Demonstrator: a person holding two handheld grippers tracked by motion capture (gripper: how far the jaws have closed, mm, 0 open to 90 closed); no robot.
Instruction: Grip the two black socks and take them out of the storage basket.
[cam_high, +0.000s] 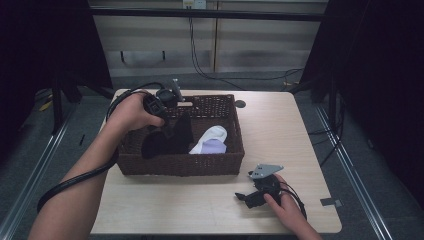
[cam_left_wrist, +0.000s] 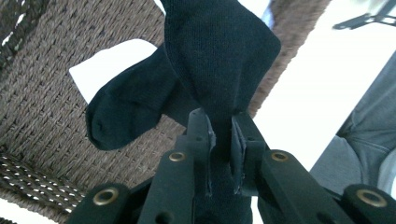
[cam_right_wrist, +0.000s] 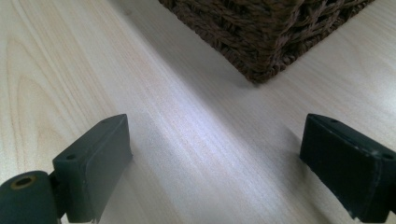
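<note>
Step in hand, by look of it: lifting black sock (cam_left_wrist: 205, 60) out of basket (cam_high: 215, 162). Left gripper (cam_high: 167, 122) over basket's left half, jaws pinched on sock fabric; sock hangs from jaws, toe drooping toward basket floor. White sock (cam_high: 212, 139) lies in basket, right of black one. Right gripper (cam_right_wrist: 215, 154) rests on table (cam_high: 280, 130) near basket's front right corner, jaws spread, nothing between. Next move likely calls for raising sock clear of basket rim, keeping pinch firm so fabric does not slip.
</note>
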